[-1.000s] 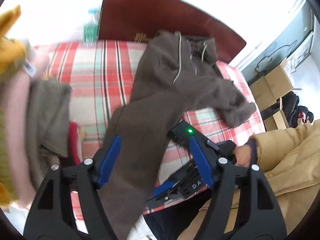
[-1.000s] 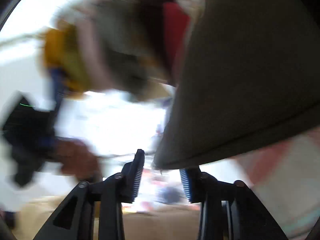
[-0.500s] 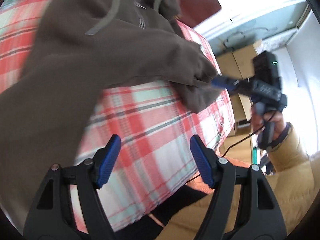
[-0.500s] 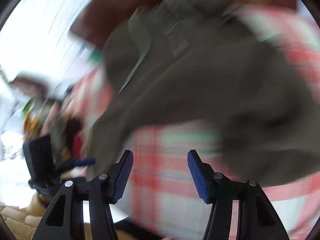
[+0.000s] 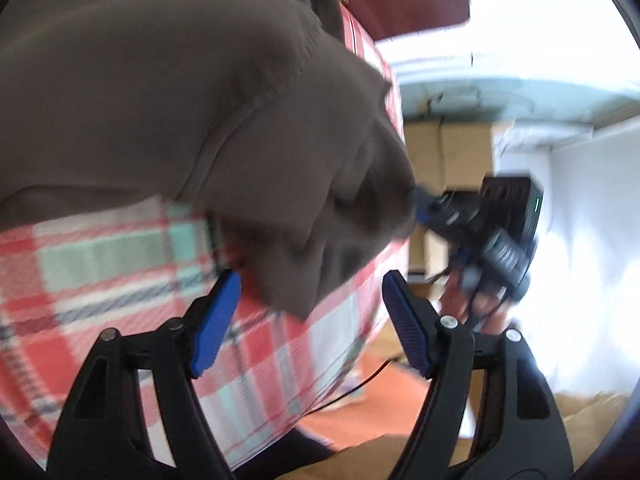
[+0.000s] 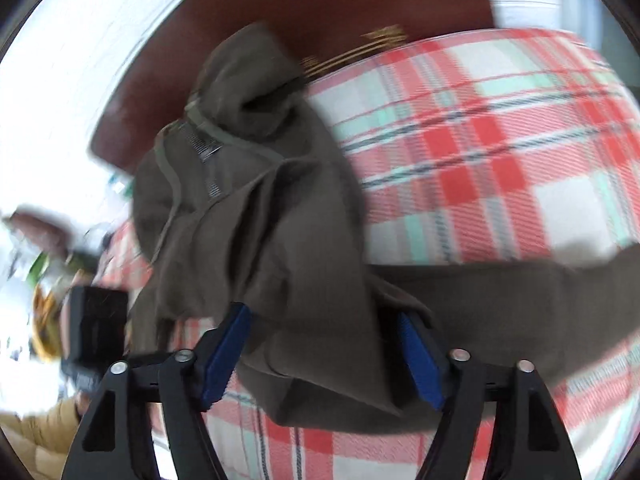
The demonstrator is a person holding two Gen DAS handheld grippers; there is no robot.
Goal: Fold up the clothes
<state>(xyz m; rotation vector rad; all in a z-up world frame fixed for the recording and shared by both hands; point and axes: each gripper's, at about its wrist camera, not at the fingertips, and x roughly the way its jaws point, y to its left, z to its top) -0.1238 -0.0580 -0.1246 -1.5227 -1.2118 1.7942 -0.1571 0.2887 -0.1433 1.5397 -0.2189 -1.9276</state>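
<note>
- Closest in, the left gripper [image 5: 310, 318] is spread wide with nothing between its blue pads, hanging just off the tip of a brown trouser leg.
- The right gripper [image 6: 324, 354] is wide open too, but a bunch of the brown trousers [image 6: 256, 208] sits in the gap between its pads. It isn't pinched yet, as far as I can tell.
- The trousers lie on the checked bedspread [image 6: 480, 152], waistband and drawstring up by the headboard [image 6: 320, 16]. One leg runs down toward the near edge and the other angles off sideways.
- Progress-wise, nothing about them looks folded to me. The cloth is rumpled and spread out with no neat crease anywhere, so most of the folding looks left to do. Both frames are pretty blurry though, so take that with salt.
- The surface is a soft bed, red, white and mint plaid, which will probably let the fabric drag and bunch.
- Further back in the left view there are cardboard boxes [image 5: 452, 148] against a pale wall, and bright window glare washes out the rest.
</note>
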